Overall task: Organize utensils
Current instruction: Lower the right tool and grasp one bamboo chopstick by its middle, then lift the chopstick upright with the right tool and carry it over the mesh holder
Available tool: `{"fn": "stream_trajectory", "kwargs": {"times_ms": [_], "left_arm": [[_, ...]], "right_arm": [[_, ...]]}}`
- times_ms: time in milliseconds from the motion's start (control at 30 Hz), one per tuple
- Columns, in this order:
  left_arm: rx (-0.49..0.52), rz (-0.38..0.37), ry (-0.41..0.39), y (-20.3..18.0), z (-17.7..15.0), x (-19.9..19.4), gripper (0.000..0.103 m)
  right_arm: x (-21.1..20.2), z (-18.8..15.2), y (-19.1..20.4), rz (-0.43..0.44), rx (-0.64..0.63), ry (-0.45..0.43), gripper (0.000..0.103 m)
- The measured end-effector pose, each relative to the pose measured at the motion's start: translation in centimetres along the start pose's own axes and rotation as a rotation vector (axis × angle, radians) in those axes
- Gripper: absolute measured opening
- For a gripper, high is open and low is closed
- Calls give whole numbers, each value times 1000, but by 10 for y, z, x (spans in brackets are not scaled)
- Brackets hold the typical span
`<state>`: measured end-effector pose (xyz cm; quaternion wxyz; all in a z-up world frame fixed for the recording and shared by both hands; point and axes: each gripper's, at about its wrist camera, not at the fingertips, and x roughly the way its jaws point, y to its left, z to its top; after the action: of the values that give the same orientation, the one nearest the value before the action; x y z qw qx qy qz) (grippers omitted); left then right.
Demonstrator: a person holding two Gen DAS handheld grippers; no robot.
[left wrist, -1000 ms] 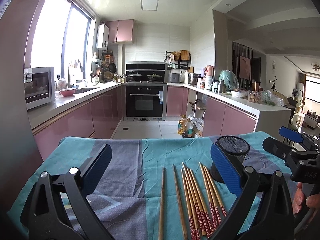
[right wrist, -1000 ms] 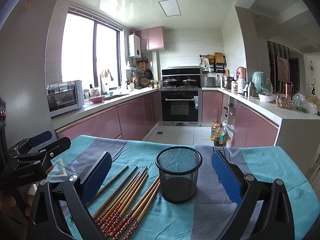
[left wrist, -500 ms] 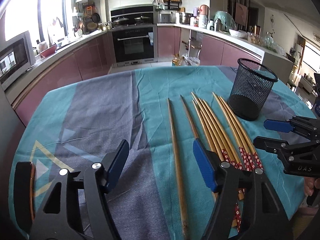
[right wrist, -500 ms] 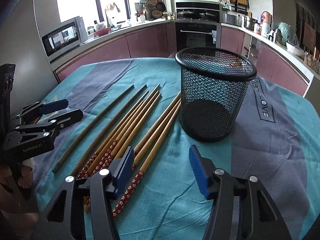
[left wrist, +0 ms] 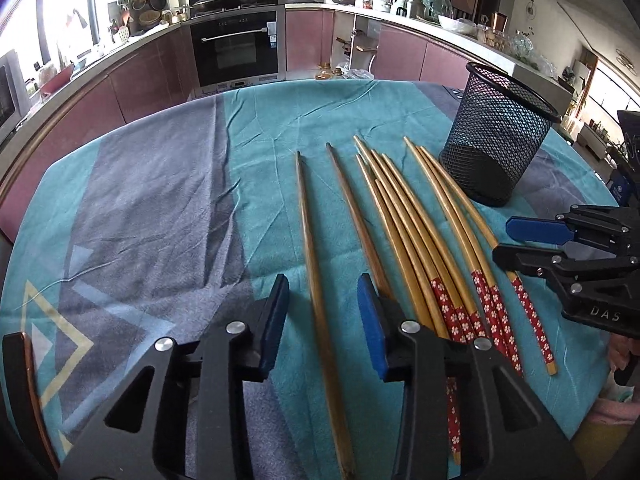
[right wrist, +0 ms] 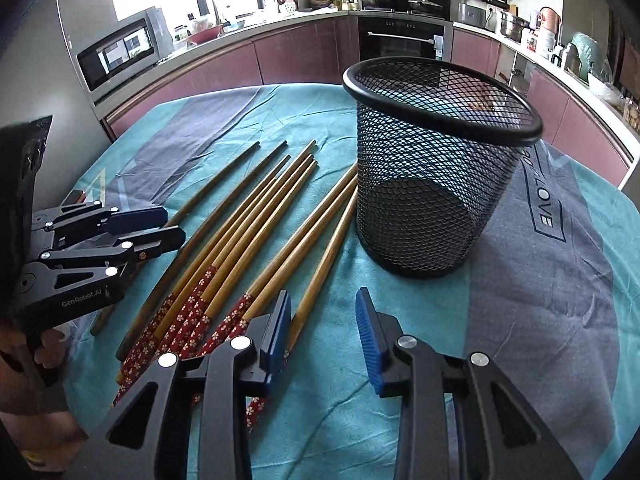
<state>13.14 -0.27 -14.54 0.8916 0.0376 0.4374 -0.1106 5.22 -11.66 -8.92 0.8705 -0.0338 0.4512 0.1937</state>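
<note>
Over the teal tablecloth, the left gripper is hovering, jaws apart, straddling one plain wooden chopstick. From the right wrist, the right gripper is gaping beside the chopsticks, which are lying left of the upright mesh cup.

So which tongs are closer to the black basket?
Right. The right tongs hover just in front of the mesh basket; the left tongs sit farther away, straddling the leftmost plain chopstick.
</note>
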Motion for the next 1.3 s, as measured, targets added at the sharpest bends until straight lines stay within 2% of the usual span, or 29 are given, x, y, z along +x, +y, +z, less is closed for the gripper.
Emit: {"fn": "stream_trajectory", "kwargs": {"times_ms": [167, 233, 267, 333, 400, 600, 800, 1033, 1300], "left_arm": [[-3, -12, 17, 2, 14, 8, 35], [-3, -8, 19, 2, 20, 12, 31], [-6, -9, 20, 2, 21, 12, 26], [-22, -8, 23, 3, 24, 15, 20], [-43, -20, 25, 4, 26, 15, 8], [-87, -45, 3, 4, 25, 5, 8], [-88, -119, -47, 5, 28, -27, 8], [-62, -237, -166, -2, 47, -89, 8], [-34, -342, -304, -18, 76, -153, 8]], "right_arm": [[11, 12, 3, -2, -4, -3, 32], [14, 15, 2, 4, 6, -12, 28], [14, 15, 0, 7, 17, -16, 25], [15, 15, -4, 26, 43, -21, 12], [14, 13, -10, 55, 74, -25, 9], [2, 9, -18, 104, 105, -56, 6], [-26, 11, -17, 177, 85, -131, 6], [-72, 14, -29, 255, 91, -247, 6], [-117, 28, -46, 267, 71, -383, 6]]}}
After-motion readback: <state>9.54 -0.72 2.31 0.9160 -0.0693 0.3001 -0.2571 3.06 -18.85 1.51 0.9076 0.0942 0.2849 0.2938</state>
